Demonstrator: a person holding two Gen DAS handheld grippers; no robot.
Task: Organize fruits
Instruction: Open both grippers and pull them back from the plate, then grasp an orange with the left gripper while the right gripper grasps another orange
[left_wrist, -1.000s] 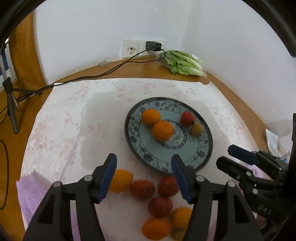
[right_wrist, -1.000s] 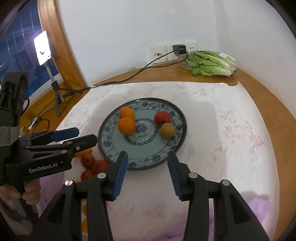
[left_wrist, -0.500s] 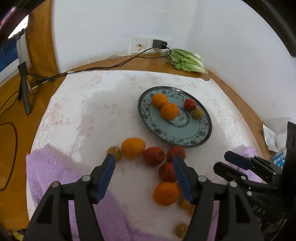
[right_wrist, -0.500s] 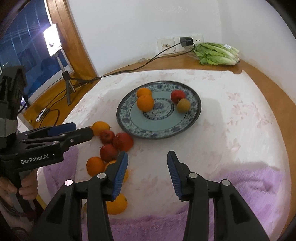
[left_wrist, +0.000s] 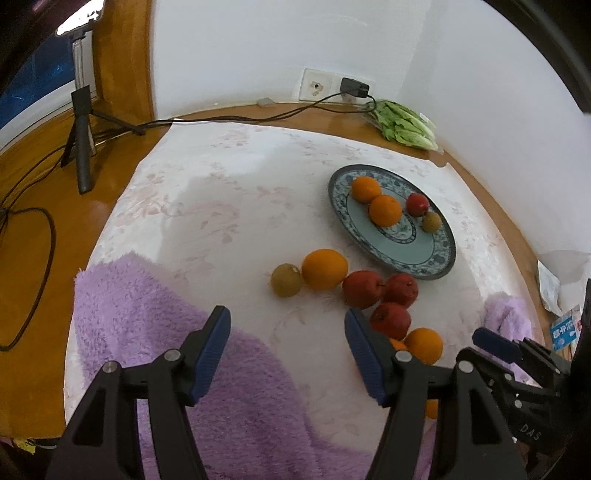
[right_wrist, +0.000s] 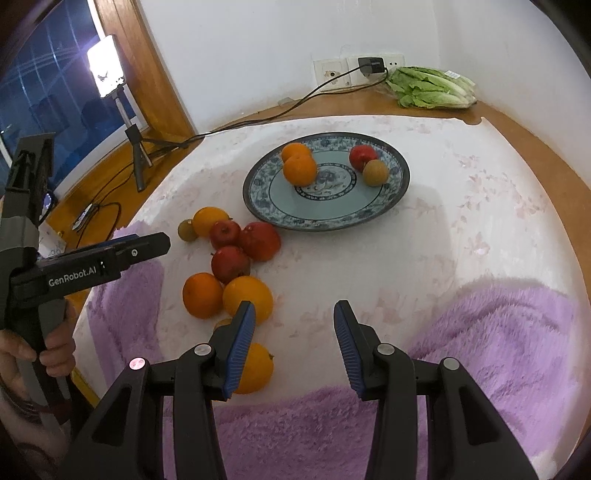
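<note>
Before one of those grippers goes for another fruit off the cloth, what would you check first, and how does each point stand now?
1. Left gripper empty, jaws apart: ok.
2. Right gripper empty, jaws apart: ok.
3. Room on the plate: ok; it holds two oranges, a red fruit and a brown one, and its near half is bare.
4. Loose fruit in open view: ok; the red fruits and oranges lie clustered on the white cloth, some touching.
5. One fruit free to grip alone: cannot tell; the neighbours crowd close.
6. Orange at the cloth's near edge: partly hidden behind the right gripper's finger, so cannot tell.
</note>
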